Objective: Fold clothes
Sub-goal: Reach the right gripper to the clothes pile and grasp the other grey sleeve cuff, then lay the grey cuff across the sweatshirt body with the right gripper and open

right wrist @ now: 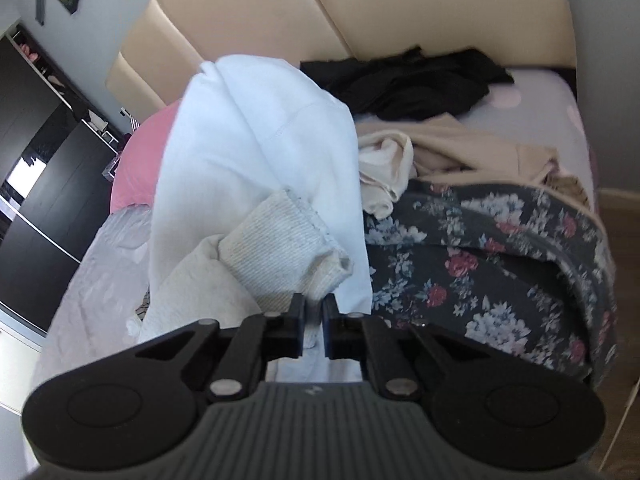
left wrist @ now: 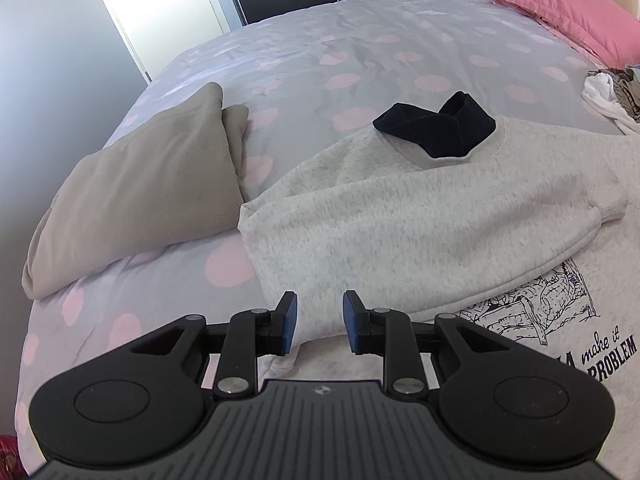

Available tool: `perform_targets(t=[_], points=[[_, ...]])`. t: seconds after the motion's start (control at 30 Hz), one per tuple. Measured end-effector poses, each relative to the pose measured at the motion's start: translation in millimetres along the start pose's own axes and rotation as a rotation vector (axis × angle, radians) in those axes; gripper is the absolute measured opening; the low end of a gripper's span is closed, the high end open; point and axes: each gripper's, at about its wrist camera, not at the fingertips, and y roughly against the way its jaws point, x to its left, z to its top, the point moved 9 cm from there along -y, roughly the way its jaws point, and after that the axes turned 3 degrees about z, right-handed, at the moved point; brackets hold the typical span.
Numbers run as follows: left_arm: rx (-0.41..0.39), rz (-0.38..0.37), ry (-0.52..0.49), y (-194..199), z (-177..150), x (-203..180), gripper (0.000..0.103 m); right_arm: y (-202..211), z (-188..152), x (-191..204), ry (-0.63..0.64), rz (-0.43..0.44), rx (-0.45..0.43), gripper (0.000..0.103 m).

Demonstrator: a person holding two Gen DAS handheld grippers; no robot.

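Observation:
A light grey sweatshirt (left wrist: 400, 216) lies spread on the bed, one sleeve folded across its body, a printed drawing with lettering (left wrist: 560, 320) at its lower right. A dark folded garment (left wrist: 436, 126) rests at its collar. My left gripper (left wrist: 320, 322) hovers open just over the sweatshirt's near edge, holding nothing. In the right wrist view, my right gripper (right wrist: 314, 320) is shut on the ribbed cuff (right wrist: 280, 248) of a white garment (right wrist: 256, 152), which is lifted and drapes in front of the camera.
A folded beige garment (left wrist: 140, 196) sits left of the sweatshirt on the dotted grey duvet (left wrist: 320, 52). A pink pillow (left wrist: 576, 16) lies far right. A floral dark garment (right wrist: 500, 264), cream clothes (right wrist: 440, 152) and black clothes (right wrist: 412, 84) are piled near the headboard (right wrist: 360, 8).

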Motion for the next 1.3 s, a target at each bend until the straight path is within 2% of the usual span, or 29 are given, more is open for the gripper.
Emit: perform_targets(t=[0.07, 0.17, 0.3, 0.4, 0.53, 0.77, 0.9, 1.07, 1.2, 1.3], points=[[-0.001, -0.002, -0.002, 0, 0, -1, 0.023, 21, 3, 19, 0.094, -0.034, -0.06, 0.01], [-0.005, -0.011, -0.003, 0, 1, -1, 0.023, 50, 4, 52, 0.156, 0.005, -0.121, 0.009], [-0.01, -0.021, 0.012, 3, 4, -3, 0.023, 86, -5, 118, 0.273, 0.172, -0.186, 0.009], [-0.002, -0.037, 0.055, 3, 6, 0, 0.023, 106, -28, 171, 0.358, 0.318, -0.171, 0.009], [0.002, -0.067, 0.087, 3, 9, 0, 0.023, 117, -80, 232, 0.457, 0.469, -0.082, 0.009], [0.005, -0.099, 0.098, 4, 9, -1, 0.023, 113, -206, 302, 0.601, 0.567, 0.085, 0.008], [0.002, -0.137, 0.11, 7, 6, -2, 0.023, 105, -285, 325, 0.687, 0.577, 0.155, 0.008], [0.026, -0.174, 0.138, 3, -3, -3, 0.023, 95, -375, 327, 0.81, 0.582, 0.274, 0.008], [0.053, -0.2, 0.142, -4, -10, -9, 0.023, 82, -434, 316, 0.94, 0.551, 0.367, 0.008], [0.07, -0.235, 0.143, -9, -10, -20, 0.023, 69, -458, 306, 0.996, 0.526, 0.429, 0.008]])
